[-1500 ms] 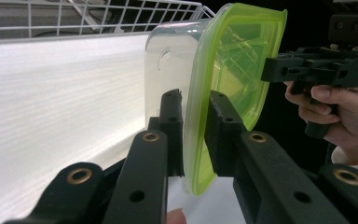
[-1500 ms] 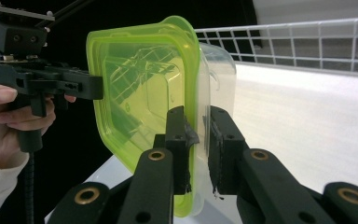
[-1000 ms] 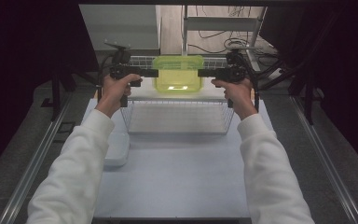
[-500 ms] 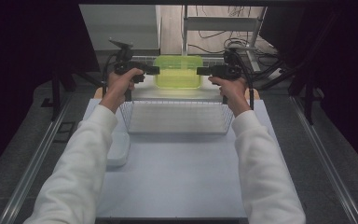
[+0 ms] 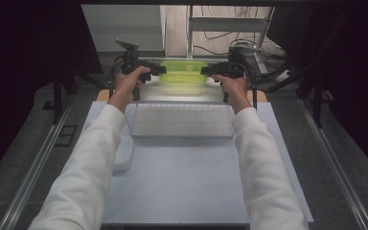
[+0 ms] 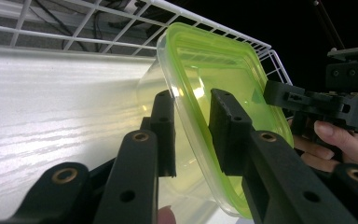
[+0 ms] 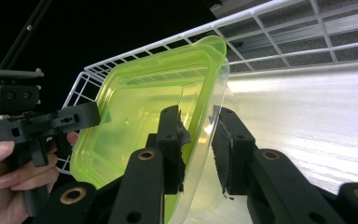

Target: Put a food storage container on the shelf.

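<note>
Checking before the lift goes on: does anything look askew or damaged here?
Nothing stands out. The green container is held level between the left gripper and the right gripper, each over a rim, above the wire basket. No cracks or spills show.

Both arms wear long white sleeves (image 5: 96, 158) that reach from the bottom of the frame to the wrists. The left gripper (image 6: 191, 135) and right gripper (image 7: 198, 144) are matte black, each with two blocky jaws on slotted links with brass-ringed pivots and small screw holes. Black cables (image 5: 249, 76) trail from them in the upper middle of the frame.
</note>
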Action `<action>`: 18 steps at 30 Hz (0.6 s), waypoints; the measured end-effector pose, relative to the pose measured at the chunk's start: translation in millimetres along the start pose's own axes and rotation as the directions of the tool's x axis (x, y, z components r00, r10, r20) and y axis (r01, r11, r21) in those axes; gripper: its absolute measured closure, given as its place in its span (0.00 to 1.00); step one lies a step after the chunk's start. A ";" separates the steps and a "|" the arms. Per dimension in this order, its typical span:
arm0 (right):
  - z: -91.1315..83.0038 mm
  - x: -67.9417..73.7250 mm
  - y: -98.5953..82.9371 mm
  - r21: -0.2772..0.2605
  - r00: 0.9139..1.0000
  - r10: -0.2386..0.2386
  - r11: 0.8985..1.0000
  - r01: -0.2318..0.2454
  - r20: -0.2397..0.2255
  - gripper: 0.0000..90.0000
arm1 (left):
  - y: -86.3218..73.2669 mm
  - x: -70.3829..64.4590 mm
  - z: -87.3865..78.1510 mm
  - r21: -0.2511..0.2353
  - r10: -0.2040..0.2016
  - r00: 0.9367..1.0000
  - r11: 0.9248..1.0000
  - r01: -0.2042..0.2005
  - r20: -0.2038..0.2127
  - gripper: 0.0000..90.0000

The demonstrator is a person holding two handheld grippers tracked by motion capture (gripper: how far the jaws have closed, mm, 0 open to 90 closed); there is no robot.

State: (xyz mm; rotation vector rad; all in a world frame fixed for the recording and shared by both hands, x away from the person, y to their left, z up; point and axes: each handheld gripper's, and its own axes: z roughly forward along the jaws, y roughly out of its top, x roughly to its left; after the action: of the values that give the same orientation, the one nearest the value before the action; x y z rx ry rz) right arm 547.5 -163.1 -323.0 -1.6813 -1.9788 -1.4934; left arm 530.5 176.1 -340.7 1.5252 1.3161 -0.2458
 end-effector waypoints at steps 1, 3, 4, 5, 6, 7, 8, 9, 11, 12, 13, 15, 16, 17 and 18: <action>0.1 0.1 -0.2 0.000 1.000 0.004 1.000 -0.004 0.000 0.80 | -0.1 0.1 0.2 -0.001 0.002 1.000 1.000 -0.002 0.000 0.79; 0.5 -0.1 -0.5 -0.007 1.000 0.005 1.000 -0.005 0.003 0.80 | -0.4 0.2 0.7 -0.003 0.006 1.000 1.000 -0.006 -0.002 0.79; 0.6 -0.2 -0.6 -0.009 1.000 0.005 1.000 -0.005 0.003 0.79 | -0.6 0.2 0.8 -0.004 0.009 1.000 1.000 -0.009 -0.003 0.78; 0.5 -0.1 -0.8 -0.010 1.000 -0.001 1.000 0.001 0.004 0.79 | -0.7 0.2 0.9 -0.004 0.010 1.000 1.000 -0.010 -0.003 0.78; 0.5 0.2 -1.1 -0.014 1.000 -0.008 1.000 0.008 0.008 0.78 | -0.7 0.0 0.9 -0.005 0.013 1.000 1.000 -0.013 -0.006 0.77; 0.3 0.9 -1.1 -0.013 1.000 -0.014 1.000 0.014 0.013 0.74 | -0.9 -0.5 0.9 -0.007 0.023 1.000 1.000 -0.023 -0.015 0.76; 0.1 1.8 -1.1 -0.013 1.000 -0.022 1.000 0.022 0.019 0.70 | -1.2 -0.9 1.4 -0.010 0.032 0.999 0.999 -0.032 -0.023 0.73; -0.2 2.0 -1.3 -0.019 0.999 -0.031 0.999 0.032 0.023 0.67 | -1.6 -1.0 2.3 -0.011 0.038 0.999 0.999 -0.038 -0.023 0.68; -2.3 4.7 -1.7 -0.032 0.998 -0.050 0.998 0.051 0.024 0.61 | -2.1 -2.2 3.1 -0.017 0.052 0.998 0.998 -0.053 -0.025 0.53; -3.4 6.3 -1.9 -0.038 0.998 -0.055 0.998 0.057 0.028 0.59 | -2.5 -4.0 2.7 -0.026 0.063 0.998 0.998 -0.064 -0.031 0.47; -5.0 8.3 -2.2 -0.049 0.997 -0.071 0.996 0.072 0.030 0.56 | -3.2 -7.8 1.7 -0.042 0.075 0.996 0.996 -0.077 -0.037 0.41; -9.2 13.8 -3.2 -0.067 0.995 -0.090 0.993 0.092 0.033 0.51 | -4.2 -16.3 -2.0 -0.058 0.116 0.992 0.991 -0.119 -0.049 0.34; -11.2 16.8 -3.9 -0.075 0.994 -0.104 0.992 0.106 0.037 0.50 | -4.6 -19.0 -3.9 -0.067 0.128 0.990 0.989 -0.132 -0.062 0.32; -13.2 19.1 -4.4 -0.081 0.992 -0.117 0.989 0.121 0.045 0.48 | -5.3 -22.2 -6.9 -0.076 0.139 0.987 0.986 -0.145 -0.080 0.31; -16.0 22.1 -5.2 -0.088 0.989 -0.135 0.986 0.140 0.057 0.46 | -6.0 -24.6 -10.0 -0.081 0.151 0.984 0.984 -0.158 -0.094 0.30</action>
State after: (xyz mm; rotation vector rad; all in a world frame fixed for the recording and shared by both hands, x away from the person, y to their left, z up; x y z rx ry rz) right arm 527.9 -159.6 -303.6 -1.6634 -2.1227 -1.6273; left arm 511.9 168.3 -322.3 1.5684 1.2524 -0.0213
